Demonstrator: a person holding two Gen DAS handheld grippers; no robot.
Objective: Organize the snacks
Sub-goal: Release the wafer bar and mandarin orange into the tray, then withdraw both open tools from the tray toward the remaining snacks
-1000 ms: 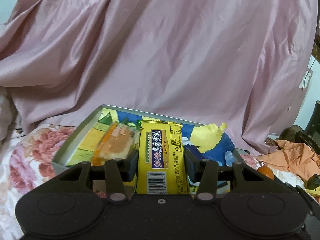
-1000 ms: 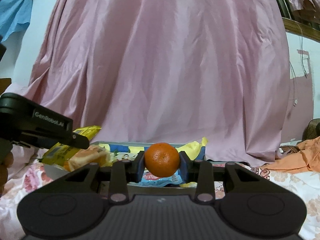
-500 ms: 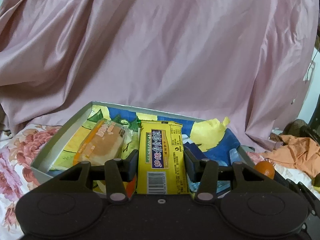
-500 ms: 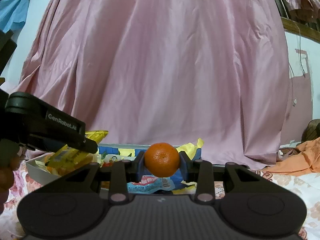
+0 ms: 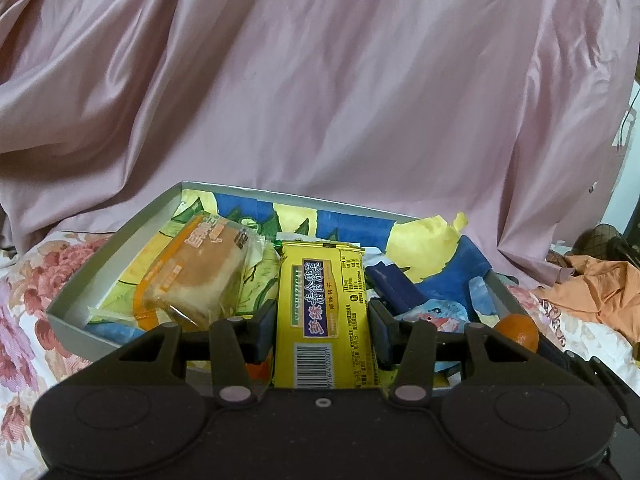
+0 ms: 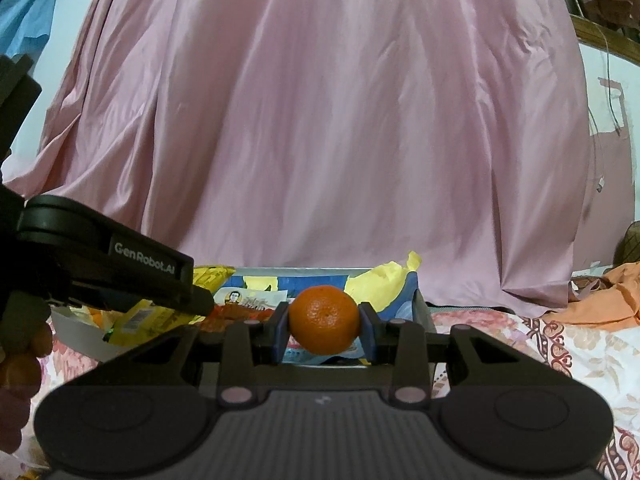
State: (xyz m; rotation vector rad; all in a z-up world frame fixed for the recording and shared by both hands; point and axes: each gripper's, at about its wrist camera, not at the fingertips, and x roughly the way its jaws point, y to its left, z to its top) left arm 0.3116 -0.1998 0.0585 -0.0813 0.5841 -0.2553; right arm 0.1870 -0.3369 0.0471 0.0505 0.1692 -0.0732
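Observation:
My left gripper (image 5: 322, 330) is shut on a yellow biscuit packet (image 5: 326, 316), held just over the near edge of a shallow grey box (image 5: 116, 248) with a blue and yellow lining. A wrapped cake (image 5: 196, 276) lies in the box at the left, and blue packets (image 5: 400, 288) lie at the right. My right gripper (image 6: 325, 330) is shut on an orange mandarin (image 6: 324, 318), held above the near right part of the box (image 6: 422, 308). The mandarin also shows in the left wrist view (image 5: 518, 330). The left gripper shows in the right wrist view (image 6: 112, 264).
The box sits on a floral bedsheet (image 5: 24, 320). A pink satin cloth (image 5: 320, 100) hangs behind it. Orange clothing (image 5: 592, 288) lies at the right. A sheet of yellow paper (image 5: 428, 240) sticks up at the box's far right corner.
Both grippers have moved forward over the box with their loads. The box and the wrapped cake show larger and nearer in the left wrist view.

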